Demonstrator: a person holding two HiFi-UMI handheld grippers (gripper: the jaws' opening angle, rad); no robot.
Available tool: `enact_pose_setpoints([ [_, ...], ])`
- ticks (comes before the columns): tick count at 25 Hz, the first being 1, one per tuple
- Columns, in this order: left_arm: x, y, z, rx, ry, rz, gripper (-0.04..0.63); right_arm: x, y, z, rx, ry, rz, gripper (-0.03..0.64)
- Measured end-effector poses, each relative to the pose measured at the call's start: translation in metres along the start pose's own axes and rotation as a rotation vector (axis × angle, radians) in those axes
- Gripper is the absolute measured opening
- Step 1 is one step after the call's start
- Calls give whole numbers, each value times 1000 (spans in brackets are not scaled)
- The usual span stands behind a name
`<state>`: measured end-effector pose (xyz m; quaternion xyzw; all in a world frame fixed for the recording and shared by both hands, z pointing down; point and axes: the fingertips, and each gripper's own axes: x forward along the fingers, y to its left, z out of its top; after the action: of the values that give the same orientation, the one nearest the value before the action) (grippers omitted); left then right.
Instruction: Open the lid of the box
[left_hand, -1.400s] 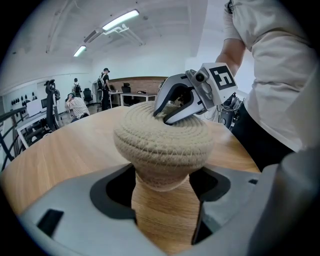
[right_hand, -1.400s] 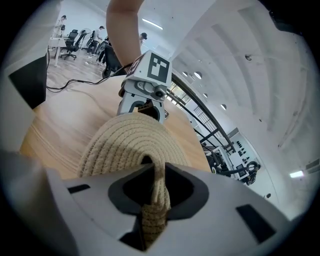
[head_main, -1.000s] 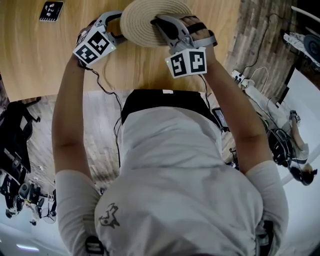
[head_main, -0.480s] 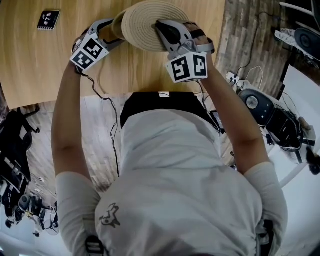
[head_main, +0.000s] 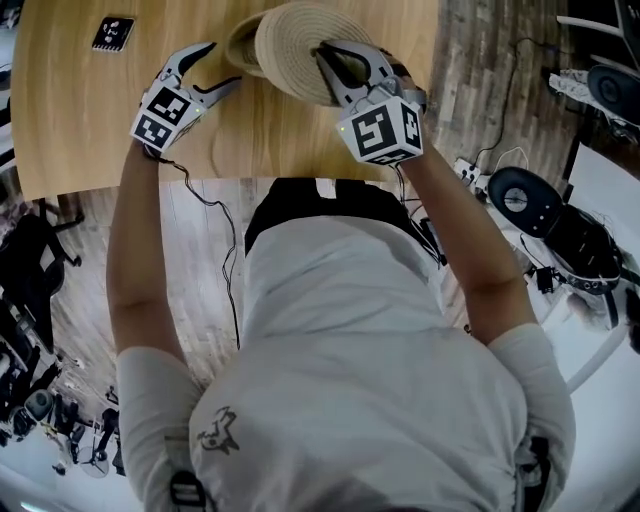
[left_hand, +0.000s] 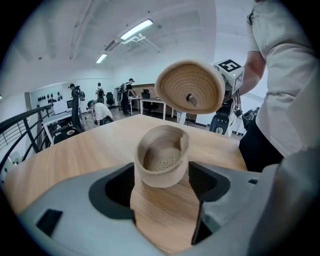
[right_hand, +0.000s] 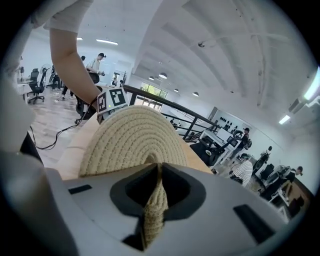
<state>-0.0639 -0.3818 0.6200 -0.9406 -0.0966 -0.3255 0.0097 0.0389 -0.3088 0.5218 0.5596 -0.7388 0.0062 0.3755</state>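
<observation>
1. The right gripper (head_main: 330, 58) is clenched on the rim of the woven lid (head_main: 290, 40). The lid is in the air, tilted on edge, clear of the box (left_hand: 162, 162).
2. The box stands upright and open on the table (head_main: 80, 120), partly under the lid's left side.
3. The left gripper (head_main: 215, 68) is released. Its jaws are apart with the box just ahead between the tips, and I see no pad pressing on it.
4. Risk: the grip is a pinch on a thin, soft rope edge. A quick swing could make the lid flex or slide out and drop onto the box.
5. Risk: nothing holds the box, and it looks light. A brush from the lid or an open left jaw could tip or skid it.
6. Risk: setting the lid down close to the table's near edge could send it to the floor.
</observation>
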Motion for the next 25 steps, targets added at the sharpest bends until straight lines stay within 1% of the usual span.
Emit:
enact_pose_setpoints([
  [4, -7, -2, 20, -52, -43, 41, 334, -4, -11, -12, 53, -8, 23, 37],
  [7, -27, -14, 31, -73, -77, 102, 334, -16, -3, -7, 94, -37, 33, 37],
  [10, -39, -38, 50, -90, -100, 168, 334, -41, 4, -5, 169, -81, 51, 37],
  [12, -41, -57, 69, -102, -114, 214, 333, -63, 5, -7, 193, -110, 57, 37],
  [14, -40, -80, 87, -129, -144, 263, 330, -86, 7, -10, 205, -138, 65, 37],
  [15, -39, -93, 97, -146, -163, 286, 317, -97, 9, -13, 211, -151, 73, 37],
  [17, -36, -119, 115, -179, -202, 329, 271, -117, 11, -20, 222, -174, 91, 37],
  [21, -37, -162, 144, -229, -272, 405, 212, -151, 16, -31, 237, -209, 110, 37],
  [23, -40, -181, 157, -241, -306, 454, 164, -170, 18, -38, 241, -222, 117, 37],
  [25, -42, -200, 168, -234, -327, 509, 123, -187, 21, -47, 241, -234, 125, 37],
])
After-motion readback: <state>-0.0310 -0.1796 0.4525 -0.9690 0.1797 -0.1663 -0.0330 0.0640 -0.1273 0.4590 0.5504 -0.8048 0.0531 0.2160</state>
